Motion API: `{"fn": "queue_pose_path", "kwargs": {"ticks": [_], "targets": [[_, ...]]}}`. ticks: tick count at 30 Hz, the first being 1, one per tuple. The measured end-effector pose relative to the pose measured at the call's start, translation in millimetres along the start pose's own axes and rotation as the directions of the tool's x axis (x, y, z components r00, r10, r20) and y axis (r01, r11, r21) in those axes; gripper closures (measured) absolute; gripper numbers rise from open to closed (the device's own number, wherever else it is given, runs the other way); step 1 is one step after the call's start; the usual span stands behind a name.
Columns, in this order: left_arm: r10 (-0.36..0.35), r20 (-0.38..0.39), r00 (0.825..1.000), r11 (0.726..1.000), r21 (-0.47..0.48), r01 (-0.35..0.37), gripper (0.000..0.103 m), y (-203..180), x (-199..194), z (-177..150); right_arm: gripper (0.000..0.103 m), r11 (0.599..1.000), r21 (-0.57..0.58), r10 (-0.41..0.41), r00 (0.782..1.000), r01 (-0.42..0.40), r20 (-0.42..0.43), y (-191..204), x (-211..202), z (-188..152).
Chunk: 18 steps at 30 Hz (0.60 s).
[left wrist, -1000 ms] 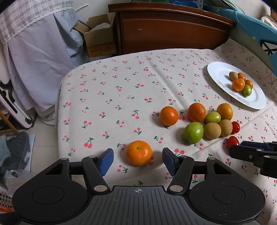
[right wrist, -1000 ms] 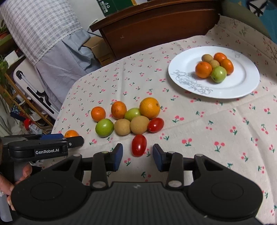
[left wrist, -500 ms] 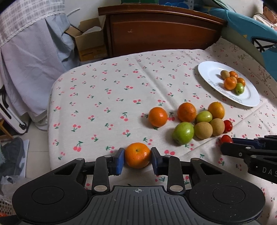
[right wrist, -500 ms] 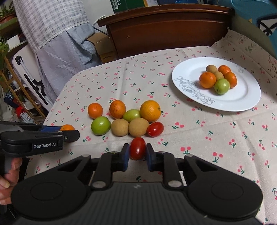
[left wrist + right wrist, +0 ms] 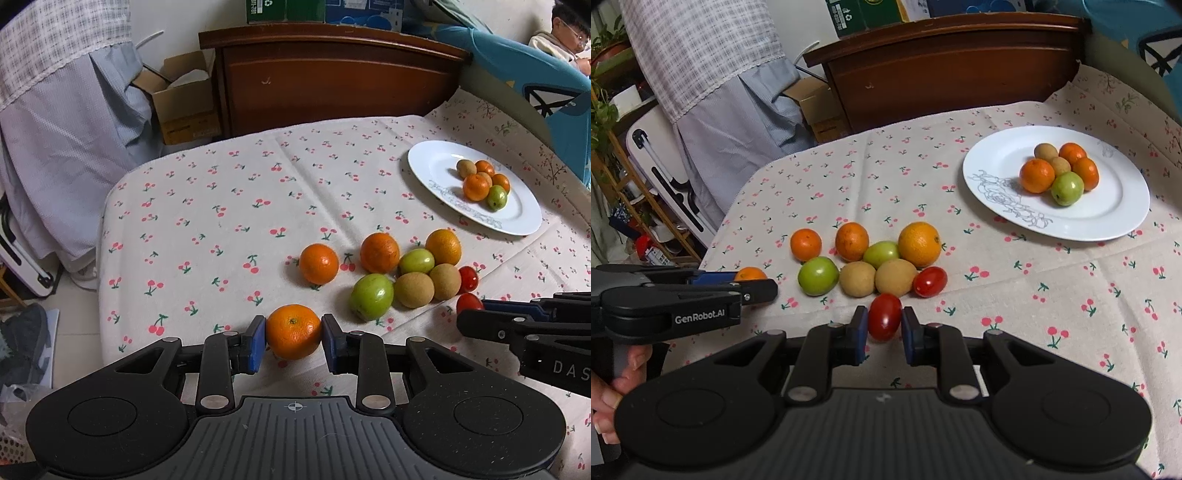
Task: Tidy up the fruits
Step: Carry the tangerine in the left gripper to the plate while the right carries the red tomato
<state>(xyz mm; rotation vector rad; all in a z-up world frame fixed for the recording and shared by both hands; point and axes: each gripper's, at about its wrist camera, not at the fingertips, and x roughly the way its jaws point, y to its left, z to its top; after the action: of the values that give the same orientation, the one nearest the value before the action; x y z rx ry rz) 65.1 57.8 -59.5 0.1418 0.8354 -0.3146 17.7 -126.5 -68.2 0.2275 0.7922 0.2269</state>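
Tablecloth (image 5: 997, 314), plate (image 5: 1115, 218) of fruit (image 5: 1058, 173)

Matt cherry-print cloth (image 5: 221, 206) covers the bench; glossy white plate (image 5: 1115, 218), shiny smooth tomato (image 5: 884, 321), dimpled orange (image 5: 293, 331), polished wooden headboard (image 5: 332, 81).

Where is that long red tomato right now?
In the right wrist view, the long red tomato sits low in the middle, between the pads of the right gripper, just in front of the round red tomato and a brown fruit.
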Motion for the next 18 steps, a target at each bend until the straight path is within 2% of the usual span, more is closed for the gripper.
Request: {"fn": "queue_pose_path", "kwargs": {"ticks": [12,18], "targets": [[-0.022,0.03,0.999,1.0,0.006,0.022,0.074,-9,-6,5,0.084,1.0,0.027,0.005,1.0,-0.005,0.008,-5,-4,2],[-0.055,0.06,0.997,0.998,0.013,0.054,0.074,-19,-11,13,0.084,0.998,0.06,0.0,0.999,-0.003,0.042,-14,-14,10]]}}
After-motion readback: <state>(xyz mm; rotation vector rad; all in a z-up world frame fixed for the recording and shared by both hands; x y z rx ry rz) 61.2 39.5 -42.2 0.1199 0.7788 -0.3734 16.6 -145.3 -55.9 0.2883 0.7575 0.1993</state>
